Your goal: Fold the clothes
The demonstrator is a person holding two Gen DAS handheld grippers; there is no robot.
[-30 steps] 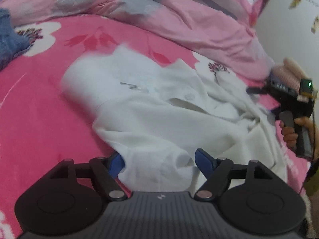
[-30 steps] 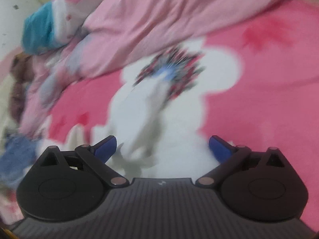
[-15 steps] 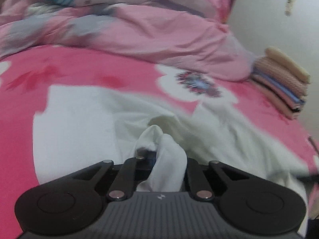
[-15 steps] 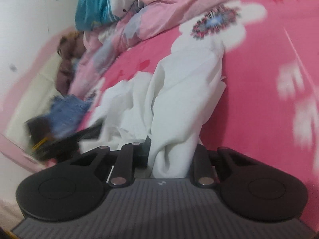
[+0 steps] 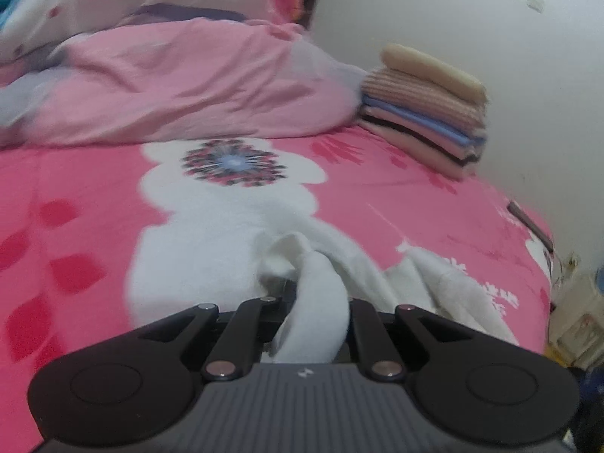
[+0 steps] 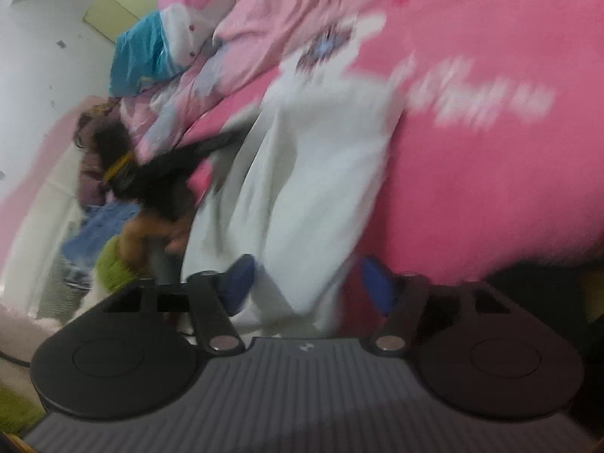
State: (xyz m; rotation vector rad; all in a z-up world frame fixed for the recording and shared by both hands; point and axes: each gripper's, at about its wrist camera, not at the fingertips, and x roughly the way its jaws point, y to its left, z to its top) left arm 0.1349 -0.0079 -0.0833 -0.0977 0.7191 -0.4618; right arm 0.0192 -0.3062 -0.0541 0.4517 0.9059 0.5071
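A white garment (image 5: 211,249) lies spread on the pink flowered bedsheet (image 5: 75,188). My left gripper (image 5: 305,290) is shut on a bunched fold of it, which bulges up between the fingers and hides the pads. In the blurred right wrist view the same garment (image 6: 321,188) runs away from me in a long strip. My right gripper (image 6: 307,283) has its jaws opening, with the blue pads apart and the end of the cloth loose between them. The left gripper (image 6: 222,141) shows there too, held by a hand (image 6: 166,226) at the strip's far left.
A stack of folded clothes (image 5: 426,113) sits at the back right against the white wall. A crumpled pink duvet (image 5: 170,87) fills the back of the bed. The bed's edge (image 5: 528,226) runs down the right. A blue garment (image 6: 102,226) lies far left.
The left gripper closed on the white garment and carried it sideways across the bed. The right gripper also closed on it, and now its jaws have parted again.
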